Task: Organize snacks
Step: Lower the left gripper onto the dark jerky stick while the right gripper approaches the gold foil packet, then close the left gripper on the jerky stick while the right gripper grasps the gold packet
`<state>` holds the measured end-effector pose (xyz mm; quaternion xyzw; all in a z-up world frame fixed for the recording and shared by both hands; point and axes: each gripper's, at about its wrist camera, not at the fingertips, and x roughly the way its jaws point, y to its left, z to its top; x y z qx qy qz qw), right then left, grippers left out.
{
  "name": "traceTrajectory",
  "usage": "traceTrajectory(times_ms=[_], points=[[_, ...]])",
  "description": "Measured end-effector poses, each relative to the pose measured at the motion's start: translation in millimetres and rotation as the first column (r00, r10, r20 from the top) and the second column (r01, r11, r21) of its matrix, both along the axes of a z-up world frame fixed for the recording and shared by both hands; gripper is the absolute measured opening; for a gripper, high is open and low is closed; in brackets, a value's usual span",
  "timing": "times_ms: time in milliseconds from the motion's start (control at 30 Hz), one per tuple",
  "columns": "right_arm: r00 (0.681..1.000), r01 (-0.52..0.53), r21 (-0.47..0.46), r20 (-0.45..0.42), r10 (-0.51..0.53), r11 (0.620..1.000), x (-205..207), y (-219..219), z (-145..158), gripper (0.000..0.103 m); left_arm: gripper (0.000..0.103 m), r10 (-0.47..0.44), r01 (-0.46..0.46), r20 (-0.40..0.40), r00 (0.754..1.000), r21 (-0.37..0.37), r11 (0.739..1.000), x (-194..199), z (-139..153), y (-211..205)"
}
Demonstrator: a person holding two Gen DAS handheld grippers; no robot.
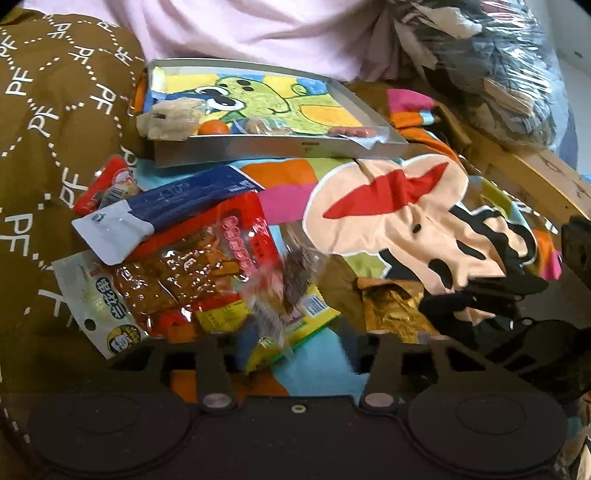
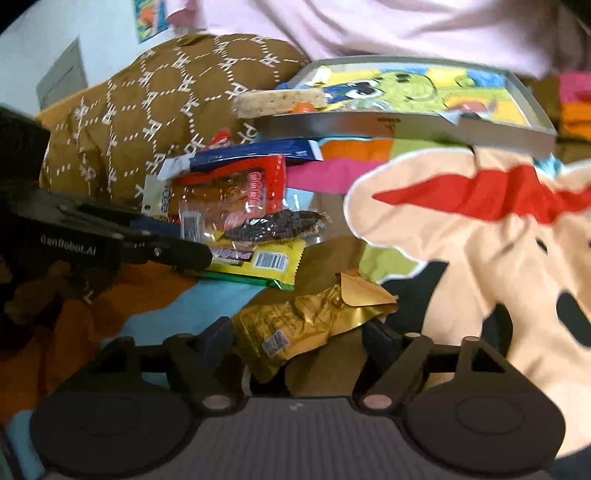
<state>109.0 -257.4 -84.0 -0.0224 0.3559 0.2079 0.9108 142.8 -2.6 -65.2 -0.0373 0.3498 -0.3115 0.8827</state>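
A pile of snack packets lies on a colourful cartoon blanket [image 1: 391, 206]: a red packet of brown pieces [image 1: 192, 266], a blue and white bar [image 1: 177, 199], a yellow packet [image 1: 314, 310] and a gold packet [image 2: 306, 325]. A shallow grey tray [image 1: 288, 146] with a cartoon lining holds a few snacks behind them. My left gripper [image 1: 291, 350] is open over a clear packet of dark pieces [image 1: 291, 284], which looks blurred. My right gripper [image 2: 295, 347] is open around the gold packet. The left gripper also shows in the right wrist view [image 2: 184, 254].
A brown patterned quilt [image 1: 55, 122] rises at the left. A person in a pink top [image 1: 258, 29] sits behind the tray. A wooden frame [image 1: 528, 173] and a plastic-wrapped bundle [image 1: 491, 66] stand at the right.
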Motion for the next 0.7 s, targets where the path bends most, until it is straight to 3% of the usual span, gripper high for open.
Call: traceTrajectory(times_ms=[133,300,433,533,600,700], points=[[0.999,0.027,0.061,-0.029,-0.026,0.998,4.3,-8.0,-1.1,0.086,0.076,0.068,-0.068,0.016,0.998,-0.009,0.998,6.1,1.6,2.4],[0.998,0.051,0.077,-0.043,-0.048,0.996,12.6,-6.5,-5.0,0.088,0.076,0.094,-0.094,-0.011,0.995,-0.006,0.996,24.4,-4.7,-1.1],[0.996,0.077,0.099,-0.05,-0.073,0.992,17.4,-7.4,-5.9,0.086,0.076,0.054,-0.054,0.01,0.998,-0.023,0.998,24.8,-3.2,-4.5],[0.991,0.131,0.109,-0.05,-0.127,0.985,20.0,-9.5,-5.9,0.071,0.076,0.006,-0.006,0.034,0.999,-0.014,1.0,20.1,-3.0,-10.5],[0.987,0.16,0.126,-0.055,-0.154,0.979,21.4,-12.8,-5.7,0.053,0.076,-0.024,0.024,0.059,0.998,0.006,1.0,17.0,-2.2,-15.5],[0.982,0.183,0.161,-0.083,-0.171,0.97,23.9,-19.6,-4.5,0.041,0.076,-0.058,0.055,0.089,0.994,0.042,0.998,13.8,-1.8,-21.8]])
